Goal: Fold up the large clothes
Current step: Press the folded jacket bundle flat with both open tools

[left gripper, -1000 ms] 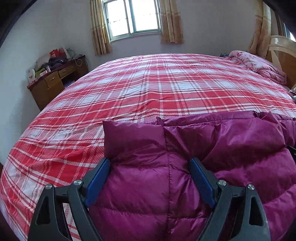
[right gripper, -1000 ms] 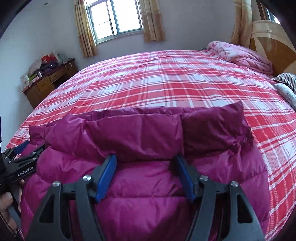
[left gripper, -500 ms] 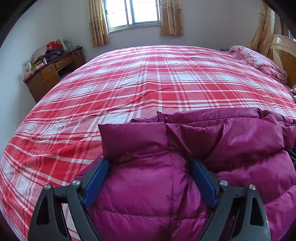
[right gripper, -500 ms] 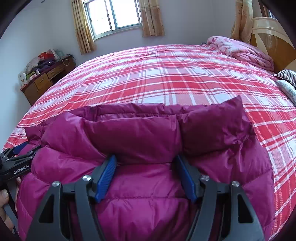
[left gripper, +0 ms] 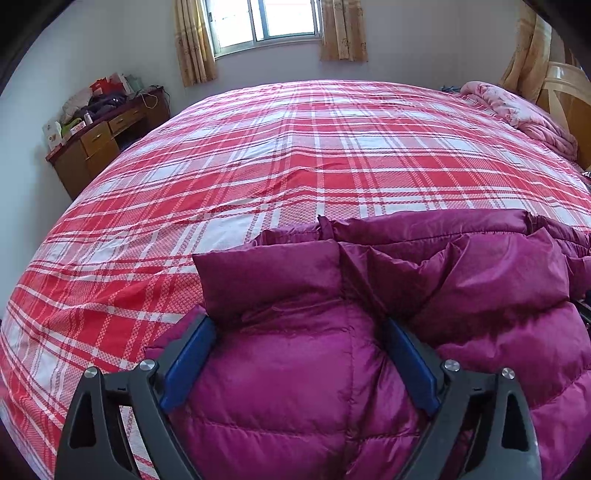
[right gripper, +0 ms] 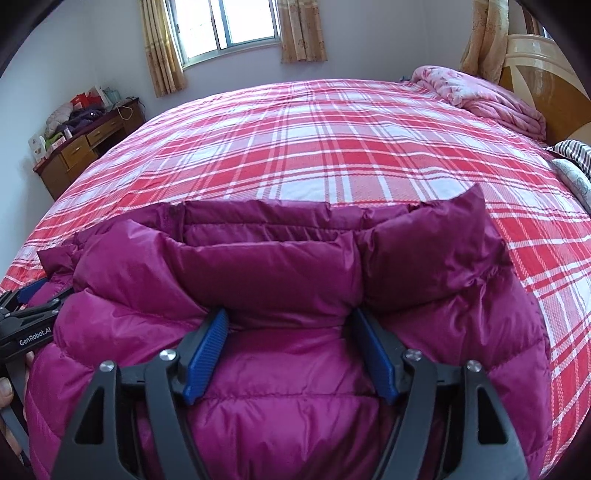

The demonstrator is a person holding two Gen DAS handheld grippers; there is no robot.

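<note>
A puffy purple down jacket point(left gripper: 480, 280) lies on the near part of the red plaid bed point(left gripper: 295, 155), with a padded layer turned over on top. My left gripper point(left gripper: 297, 325) straddles its left end. Its jaws are opening wide, and quilted fabric bulges between the blue pads without being pinched. My right gripper point(right gripper: 288, 315) straddles the jacket point(right gripper: 258, 266) nearer its right end. These jaws are also opening, with loose fabric lying between them. The left gripper point(right gripper: 26, 321) and a hand point(right gripper: 5, 387) show at the left edge of the right wrist view.
A wooden desk point(left gripper: 99, 144) piled with clutter stands against the far left wall. A pink quilt point(right gripper: 487, 96) is bunched at the bed's far right by the wooden headboard point(right gripper: 535, 66). A striped pillow point(right gripper: 576, 151) lies at the right edge. The window point(left gripper: 266, 18) is behind the bed.
Both grippers have tipped slightly downward over the jacket, so more of the bed shows above it. Their jaws stand a little wider. The jacket has not moved.
</note>
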